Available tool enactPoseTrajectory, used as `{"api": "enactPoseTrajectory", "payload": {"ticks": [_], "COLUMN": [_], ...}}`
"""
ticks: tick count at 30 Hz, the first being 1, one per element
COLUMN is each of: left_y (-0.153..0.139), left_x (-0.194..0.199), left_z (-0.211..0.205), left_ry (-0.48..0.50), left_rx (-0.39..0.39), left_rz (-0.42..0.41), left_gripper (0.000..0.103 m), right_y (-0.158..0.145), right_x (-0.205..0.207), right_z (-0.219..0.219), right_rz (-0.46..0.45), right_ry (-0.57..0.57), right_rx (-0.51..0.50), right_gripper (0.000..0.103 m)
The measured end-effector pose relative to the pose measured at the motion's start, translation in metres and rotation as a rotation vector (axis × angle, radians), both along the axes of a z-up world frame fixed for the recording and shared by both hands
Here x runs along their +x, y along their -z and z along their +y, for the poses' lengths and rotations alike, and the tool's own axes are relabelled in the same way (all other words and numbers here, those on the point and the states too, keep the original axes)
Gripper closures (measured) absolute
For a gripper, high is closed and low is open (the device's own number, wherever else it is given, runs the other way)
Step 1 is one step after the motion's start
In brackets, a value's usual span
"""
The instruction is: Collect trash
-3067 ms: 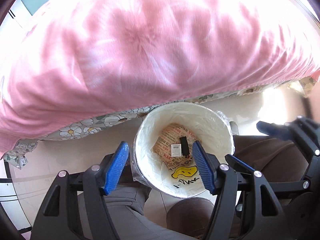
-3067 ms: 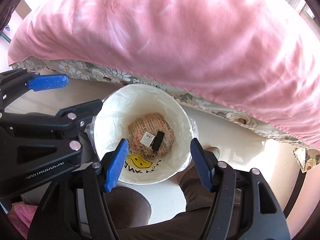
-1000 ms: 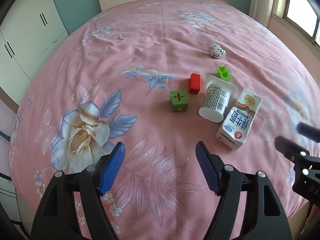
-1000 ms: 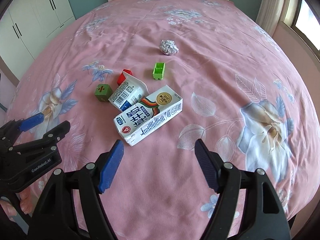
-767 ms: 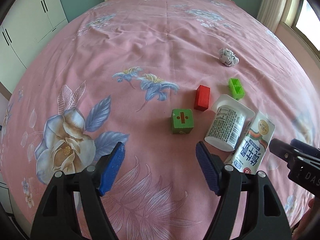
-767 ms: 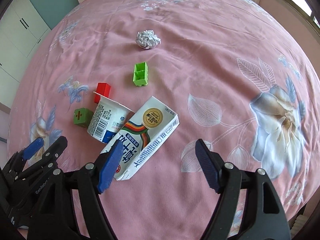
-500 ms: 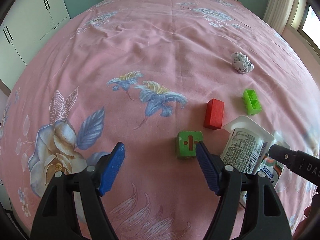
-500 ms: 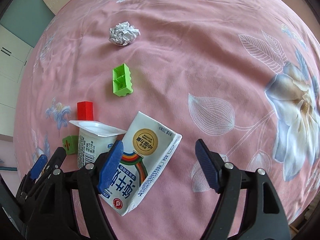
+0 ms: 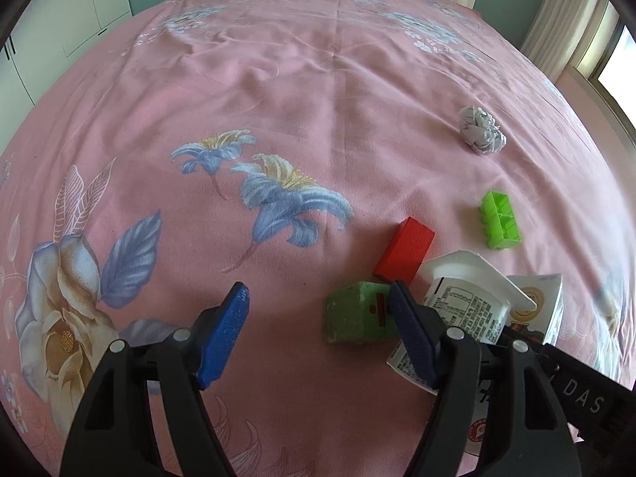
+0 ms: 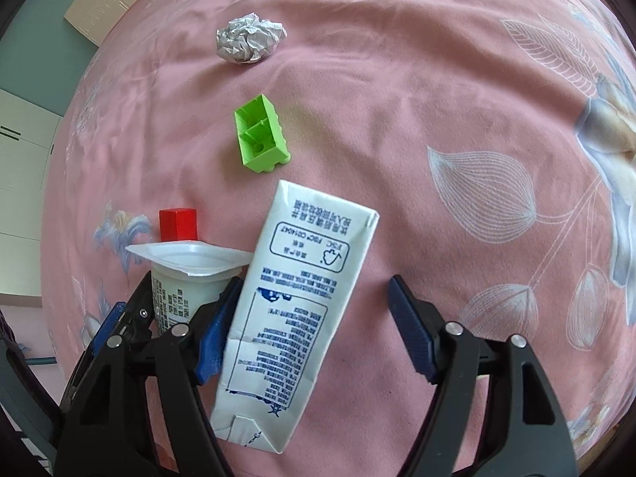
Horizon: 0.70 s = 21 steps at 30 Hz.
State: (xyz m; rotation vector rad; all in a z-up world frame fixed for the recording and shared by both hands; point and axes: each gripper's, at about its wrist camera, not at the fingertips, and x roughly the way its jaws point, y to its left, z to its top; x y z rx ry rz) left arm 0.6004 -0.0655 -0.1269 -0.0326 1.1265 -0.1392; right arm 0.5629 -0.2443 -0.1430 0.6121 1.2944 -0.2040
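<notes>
The left tool (image 9: 318, 334) is held spread above the bed (image 9: 278, 91), gripping nothing. A green cube (image 9: 353, 318) is seen just inside its right finger, with a red block (image 9: 403, 248) beyond. The cup (image 10: 187, 278) lies just left of the right tool (image 10: 314, 318), which is also spread, the carton (image 10: 294, 310) lying between its fingers against the left one. Ahead are a green brick (image 10: 260, 139) and, farther, a paper ball (image 10: 248, 37).
</notes>
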Motion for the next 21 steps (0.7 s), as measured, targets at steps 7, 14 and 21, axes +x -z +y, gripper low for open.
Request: {"api": "enactPoseTrajectory", "payload": {"ticks": [7,14,21], "left_y": [0.013,0.014,0.007], "left_x": [0.006,0.005,-0.007], "left_z": [-0.014,-0.026,-0.026], "left_ry": [0.048,0.055,0.066], "left_rx": [-0.026,-0.017,0.042], "left_rz": [0.051,0.045,0.032], "left_gripper": [0.028,0.071,0.071], "right_y": [0.003,0.002,-0.01], "right_x": [-0.001,-0.005,-0.022], "right_z": [-0.01,-0.021,-0.026], "right_rz": [-0.004,-0.014,-0.012], "right_ry": [-0.064,-0.083,-0.128], "right_rx": [0.084,0.074,0.025], "right_gripper": [0.064,0.065,0.065]}}
